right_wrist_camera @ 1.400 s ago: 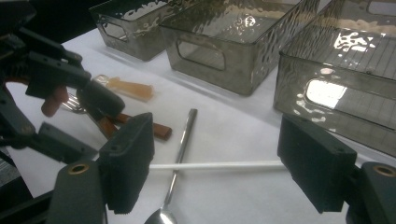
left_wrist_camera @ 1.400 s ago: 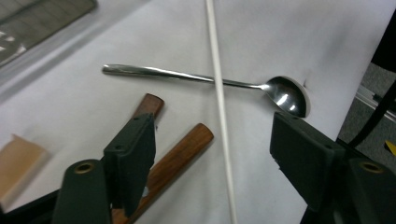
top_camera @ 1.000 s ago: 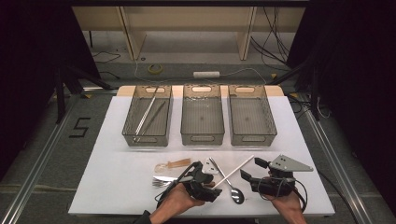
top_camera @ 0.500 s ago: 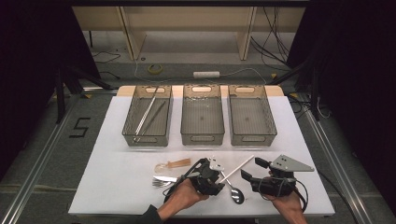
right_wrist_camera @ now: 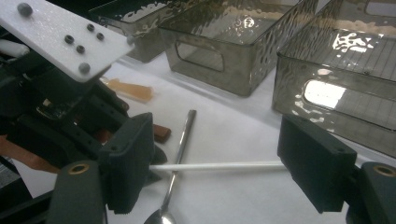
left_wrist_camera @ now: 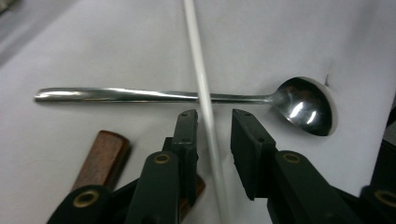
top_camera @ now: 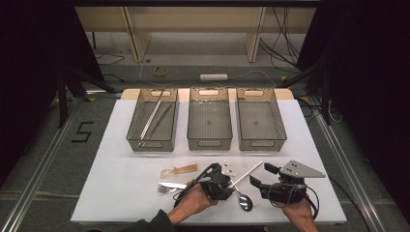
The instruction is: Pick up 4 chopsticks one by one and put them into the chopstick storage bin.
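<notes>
A white table (top_camera: 121,145) is seen from above, with three clear bins in a row at its far side; the left bin (top_camera: 153,121) holds long metal utensils, while the middle bin (top_camera: 209,121) and right bin (top_camera: 260,121) hold nothing that shows. At the near edge a person's two hands each hold a black gripper. The left gripper (left_wrist_camera: 212,123) points down at a thin white stick (left_wrist_camera: 201,88) that lies across the handle of a metal spoon (left_wrist_camera: 187,96). Its jaws have just been closing and now stand narrowly apart on either side of the stick, not yet pressing it. A brown wooden handle (left_wrist_camera: 102,156) lies just beside that gripper, and a fork (top_camera: 168,188) lies to its left. The right gripper (right_wrist_camera: 217,168) rests near the right of the stick, its jaws spread wide and holding nothing.
</notes>
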`<state>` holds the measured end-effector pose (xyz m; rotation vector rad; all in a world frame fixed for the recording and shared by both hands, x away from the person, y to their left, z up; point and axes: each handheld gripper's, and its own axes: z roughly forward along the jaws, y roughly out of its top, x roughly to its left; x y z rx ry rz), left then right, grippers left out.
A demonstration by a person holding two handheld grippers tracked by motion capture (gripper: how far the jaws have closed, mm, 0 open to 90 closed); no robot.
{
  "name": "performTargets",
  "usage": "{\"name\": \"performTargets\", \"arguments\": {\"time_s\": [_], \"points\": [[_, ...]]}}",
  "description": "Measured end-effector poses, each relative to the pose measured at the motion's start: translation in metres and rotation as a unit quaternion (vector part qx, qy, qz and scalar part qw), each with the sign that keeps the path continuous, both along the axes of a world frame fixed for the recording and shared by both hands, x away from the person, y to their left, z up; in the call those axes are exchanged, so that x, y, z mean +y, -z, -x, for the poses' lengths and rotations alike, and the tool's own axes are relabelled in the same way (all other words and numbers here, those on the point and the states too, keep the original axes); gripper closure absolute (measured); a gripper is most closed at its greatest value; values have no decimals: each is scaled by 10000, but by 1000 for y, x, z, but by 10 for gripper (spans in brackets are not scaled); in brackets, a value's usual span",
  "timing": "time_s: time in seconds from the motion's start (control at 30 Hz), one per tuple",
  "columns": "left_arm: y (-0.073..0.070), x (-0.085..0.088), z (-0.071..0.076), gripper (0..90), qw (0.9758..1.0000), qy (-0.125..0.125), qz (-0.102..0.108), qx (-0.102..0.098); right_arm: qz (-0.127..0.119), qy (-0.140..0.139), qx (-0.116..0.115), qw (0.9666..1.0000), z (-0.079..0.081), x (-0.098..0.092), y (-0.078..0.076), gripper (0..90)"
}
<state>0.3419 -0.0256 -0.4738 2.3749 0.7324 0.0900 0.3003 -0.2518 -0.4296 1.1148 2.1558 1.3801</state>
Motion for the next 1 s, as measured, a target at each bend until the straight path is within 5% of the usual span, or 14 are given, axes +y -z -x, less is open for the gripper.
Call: {"name": "performTargets", "arguments": {"time_s": [0.53,1.0], "points": [[3,-2,-1,828,9998,9,-138,-140,5,27,-12,10000,0,-1,0,283],[-3,5,0,852,9999,-9,18,-150,-9,21,-2,10000,0,-1,0,283]]}}
